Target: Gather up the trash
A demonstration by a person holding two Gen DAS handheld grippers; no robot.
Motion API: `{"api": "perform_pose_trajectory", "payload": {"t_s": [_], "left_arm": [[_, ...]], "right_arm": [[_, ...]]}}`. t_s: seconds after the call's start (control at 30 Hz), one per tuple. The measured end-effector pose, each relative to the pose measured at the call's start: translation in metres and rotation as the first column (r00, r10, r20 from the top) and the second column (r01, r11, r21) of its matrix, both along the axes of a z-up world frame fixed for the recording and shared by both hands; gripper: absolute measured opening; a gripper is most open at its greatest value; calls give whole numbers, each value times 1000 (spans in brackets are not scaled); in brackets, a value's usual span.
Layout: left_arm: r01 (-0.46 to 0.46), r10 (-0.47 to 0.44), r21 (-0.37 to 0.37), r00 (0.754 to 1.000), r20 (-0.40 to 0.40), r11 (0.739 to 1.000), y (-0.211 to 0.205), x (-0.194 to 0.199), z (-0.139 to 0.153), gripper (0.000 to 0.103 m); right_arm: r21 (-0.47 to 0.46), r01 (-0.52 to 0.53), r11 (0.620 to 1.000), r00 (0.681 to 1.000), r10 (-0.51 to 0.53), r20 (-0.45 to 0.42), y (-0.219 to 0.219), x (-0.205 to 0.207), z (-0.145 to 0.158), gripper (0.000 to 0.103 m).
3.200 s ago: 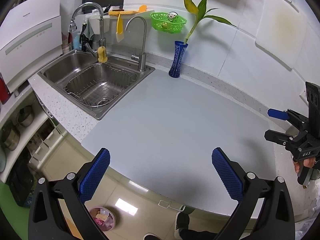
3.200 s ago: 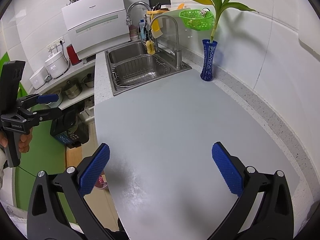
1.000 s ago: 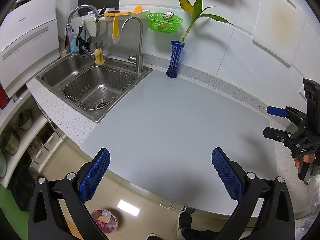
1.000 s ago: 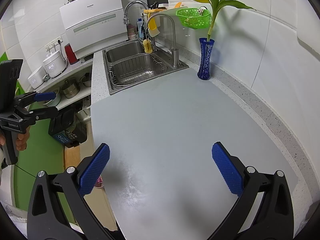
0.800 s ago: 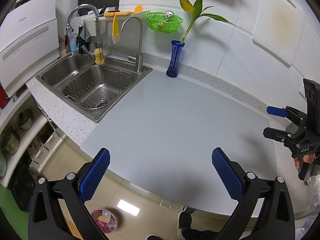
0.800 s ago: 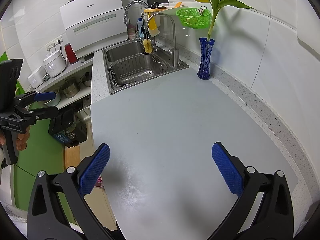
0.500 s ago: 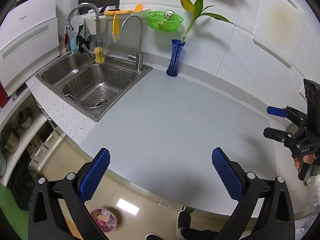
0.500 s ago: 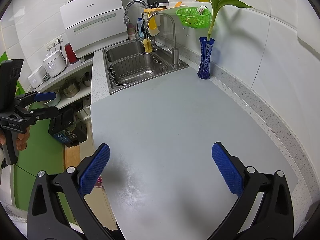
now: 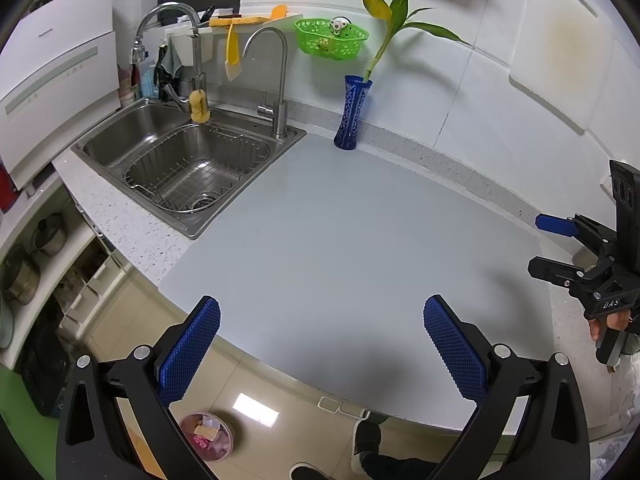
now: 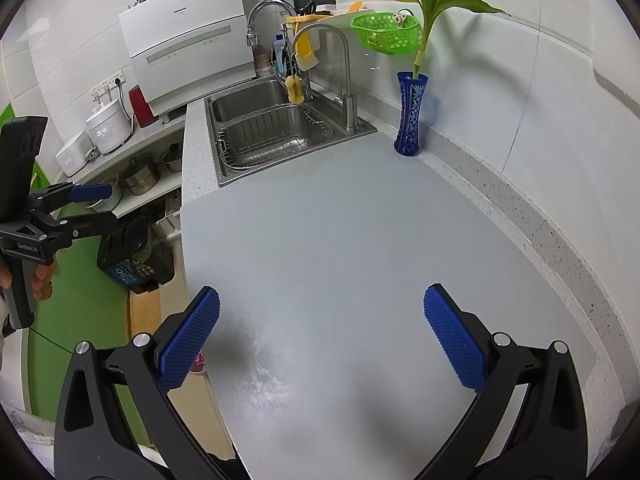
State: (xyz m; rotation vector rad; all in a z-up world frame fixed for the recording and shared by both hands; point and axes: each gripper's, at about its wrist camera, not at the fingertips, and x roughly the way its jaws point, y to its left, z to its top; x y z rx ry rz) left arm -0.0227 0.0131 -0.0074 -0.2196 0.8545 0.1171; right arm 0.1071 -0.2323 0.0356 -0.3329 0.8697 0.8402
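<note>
— What are the two grabbers doing?

— The left gripper [image 9: 322, 342] is wide open, with nothing in it. It hangs over the front edge of the grey counter [image 9: 340, 232]. The right gripper [image 10: 322, 340] is wide open too, over the same counter, and holds nothing.

— Where is the trash?

— Down on the floor sits a little round bin [image 9: 206, 436] with pink and yellow bits in it, under the left gripper.

— What else is there?

— A steel sink [image 9: 180, 160] with a wire basket, and a blue vase [image 9: 354, 112] with a green plant by the wall.
</note>
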Motion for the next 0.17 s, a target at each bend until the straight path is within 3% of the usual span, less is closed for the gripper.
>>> {"api": "perform_pose_trajectory", "payload": {"t_s": [0.17], "left_arm": [[16, -16, -8, 1000, -4, 1000, -2, 1, 0, 97]], "right_arm": [[1, -2, 1000, 1000, 2, 0, 0, 2, 0, 100]]}}
